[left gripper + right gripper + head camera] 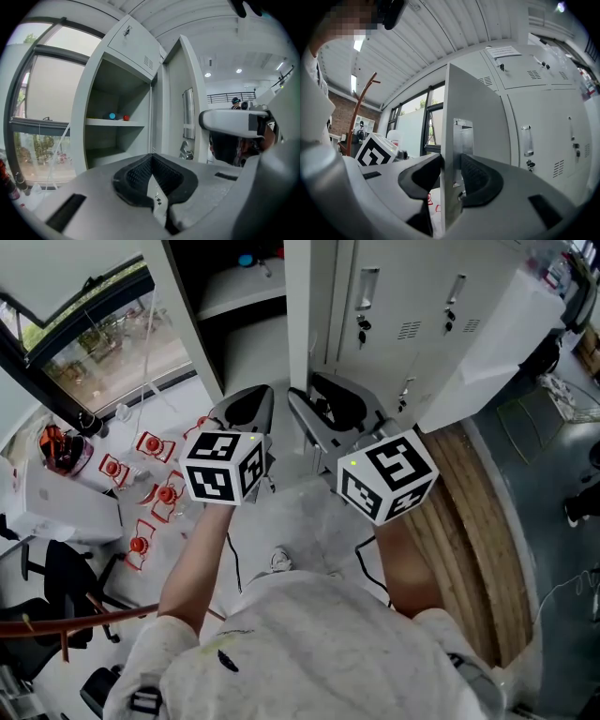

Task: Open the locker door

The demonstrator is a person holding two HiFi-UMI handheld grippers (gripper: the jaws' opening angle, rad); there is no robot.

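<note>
Pale grey locker door, shiny metal handle plate. Light grey right gripper with black ribbed pads; same grey and black on left gripper. Black-and-white square patterns on left cube and right cube. Blue item and red item on grey shelf ahead of left gripper. Red clamps on whitish floor left of left gripper. Brown wood-plank strip right of right gripper. Speckled off-white shirt.

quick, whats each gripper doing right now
left gripper: closed, nothing held
right gripper: closed on the edge of the locker door
</note>
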